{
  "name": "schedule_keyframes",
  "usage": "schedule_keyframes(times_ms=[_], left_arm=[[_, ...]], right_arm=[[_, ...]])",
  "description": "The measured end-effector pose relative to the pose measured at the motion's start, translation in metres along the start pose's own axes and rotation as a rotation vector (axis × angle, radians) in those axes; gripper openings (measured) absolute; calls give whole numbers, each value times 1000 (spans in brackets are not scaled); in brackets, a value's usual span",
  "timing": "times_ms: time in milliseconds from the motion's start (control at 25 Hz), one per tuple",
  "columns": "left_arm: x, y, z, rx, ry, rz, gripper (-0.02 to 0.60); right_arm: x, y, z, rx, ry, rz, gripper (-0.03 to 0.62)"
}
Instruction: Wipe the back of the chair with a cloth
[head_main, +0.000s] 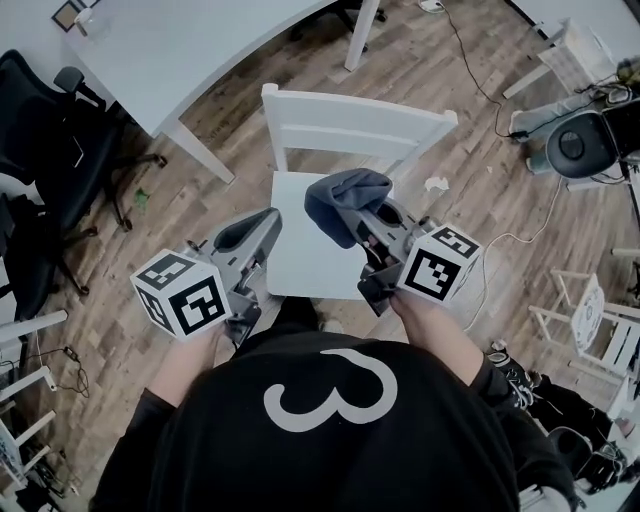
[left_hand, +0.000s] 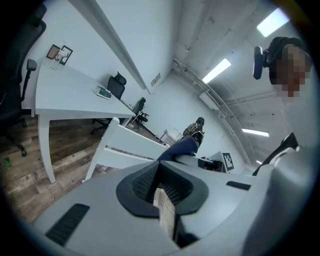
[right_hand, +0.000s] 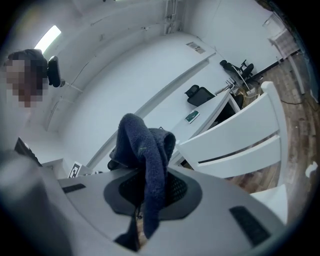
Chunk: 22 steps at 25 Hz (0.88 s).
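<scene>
Left claw (head_main: 262, 226) (jaws together) beside right claw (head_main: 371, 222), tight on cloth (head_main: 340, 194).

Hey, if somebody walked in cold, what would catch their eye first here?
The dark blue cloth clamped in the right tongs, bunched over the seat, stands out most. Behind it rises the slatted back of the white chair. The left tongs hover empty at the seat's left edge.

In the head view, the dark cloth (head_main: 345, 195) drapes over the right tool (head_main: 372, 215), hiding its tips. The person's torso covers the front edge of the white chair (head_main: 355, 125), whose legs are out of sight beneath the seat. The counter (head_main: 180, 50) at upper left is cut off by the frame's top edge. In the left gripper view, a small item (left_hand: 103, 91) lying on it is too small to identify.
</scene>
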<state>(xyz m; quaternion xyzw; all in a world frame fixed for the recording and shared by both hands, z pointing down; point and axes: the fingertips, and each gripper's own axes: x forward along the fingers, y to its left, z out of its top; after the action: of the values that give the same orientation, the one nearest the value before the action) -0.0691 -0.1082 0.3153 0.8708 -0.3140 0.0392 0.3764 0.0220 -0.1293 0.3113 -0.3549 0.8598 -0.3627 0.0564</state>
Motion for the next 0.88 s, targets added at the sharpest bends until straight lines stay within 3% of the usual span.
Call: schedule_keyframes(times_ms=[440,880], left_arm=[[22,59,25,-29,57,0,14],[25,93,25,-70,89,16,14]], right_arm=[[94,-49,20,-61,-19,-54,51],[148,-99,4,-82,2,-202,51]])
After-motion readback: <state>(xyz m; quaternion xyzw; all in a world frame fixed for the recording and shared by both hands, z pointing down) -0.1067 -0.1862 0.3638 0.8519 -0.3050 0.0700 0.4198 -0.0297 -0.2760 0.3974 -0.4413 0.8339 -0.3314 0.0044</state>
